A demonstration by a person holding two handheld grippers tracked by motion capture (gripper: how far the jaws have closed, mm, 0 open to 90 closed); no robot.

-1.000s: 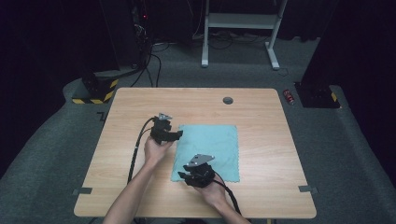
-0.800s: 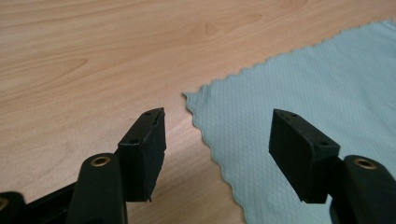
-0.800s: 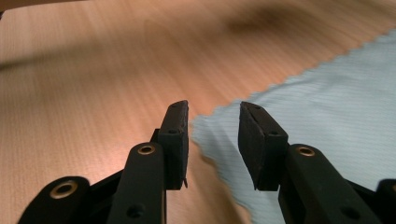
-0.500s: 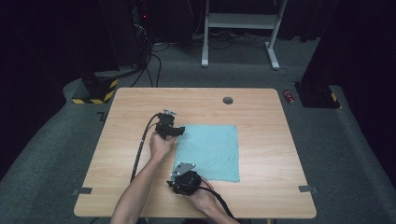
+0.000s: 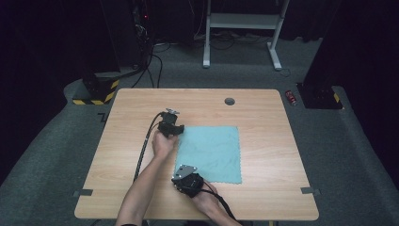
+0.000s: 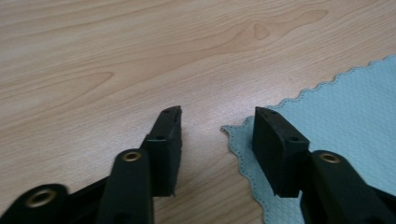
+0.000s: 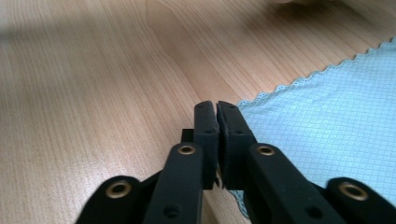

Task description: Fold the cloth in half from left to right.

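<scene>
Nearest to the person, the right gripper (image 5: 181, 175) sits at the near left corner of the light blue cloth (image 5: 211, 153), with the person's right hand (image 5: 204, 197) behind it at the table's near edge. In the right gripper view its two black jaws are pressed together, and the scalloped corner of the cloth (image 7: 327, 126) lies at the closed tips; it looks pinched between them, but how much cloth is inside I cannot tell. A little farther, the person's left hand (image 5: 163, 145) holds the left gripper (image 5: 176, 129) at the far left corner of the same cloth. In the left gripper view its jaws stand at a middle width and have just been closing. The corner of the cloth (image 6: 327, 116) lies between them, next to the right-hand jaw, which rests on the cloth's border, while the other jaw stands on bare wood; the pads do not press the cloth yet. The cloth lies flat and spread out in the middle of the wooden table (image 5: 263, 113), a bit toward the near side. Farther off, near the far edge of the table, there is a small round grey hole cover (image 5: 229, 101). Beyond the table on the grey floor stands a white frame (image 5: 244, 21), and a small red can (image 5: 291, 97) lies near the table's far right corner.
</scene>
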